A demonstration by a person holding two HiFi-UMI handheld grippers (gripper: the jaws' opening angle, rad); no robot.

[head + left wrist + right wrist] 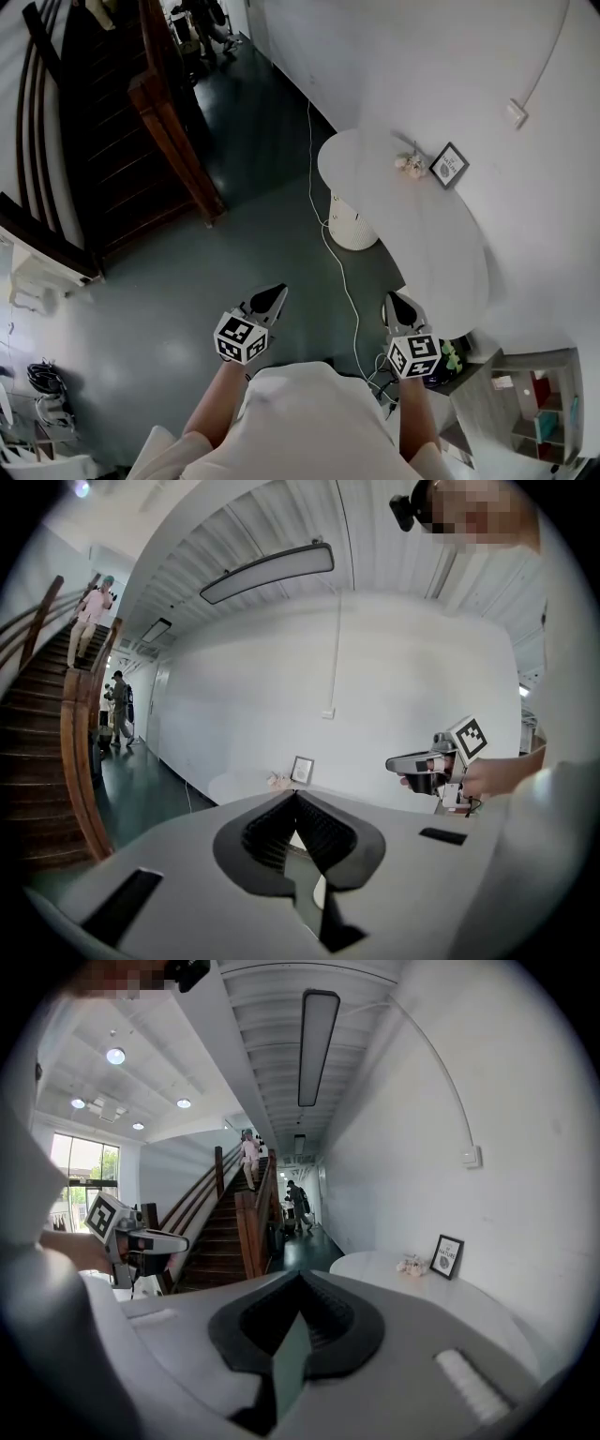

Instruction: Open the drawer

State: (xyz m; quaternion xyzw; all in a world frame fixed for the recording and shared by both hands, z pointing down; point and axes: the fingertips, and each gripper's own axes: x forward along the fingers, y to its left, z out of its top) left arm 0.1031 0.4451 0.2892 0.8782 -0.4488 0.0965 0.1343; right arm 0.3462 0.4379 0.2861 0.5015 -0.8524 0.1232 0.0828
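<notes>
approach step, nothing grasped. left gripper (274, 296) and right gripper (397, 304) both pressed together, empty. drawer not identifiable; maybe in grey cabinet (521, 360) off white table (441, 225) near end. next: turn there, spread jaws.

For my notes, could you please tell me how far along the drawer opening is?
Done: nothing; no drawer plainly shows. In hand: nothing; left gripper and right gripper hang shut, empty, over the floor by the table. Left: reach the drawer, grip, pull.

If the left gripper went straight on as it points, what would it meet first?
Probably the white table, near the picture frame; the left gripper aims there, though depth is hard to judge.
</notes>
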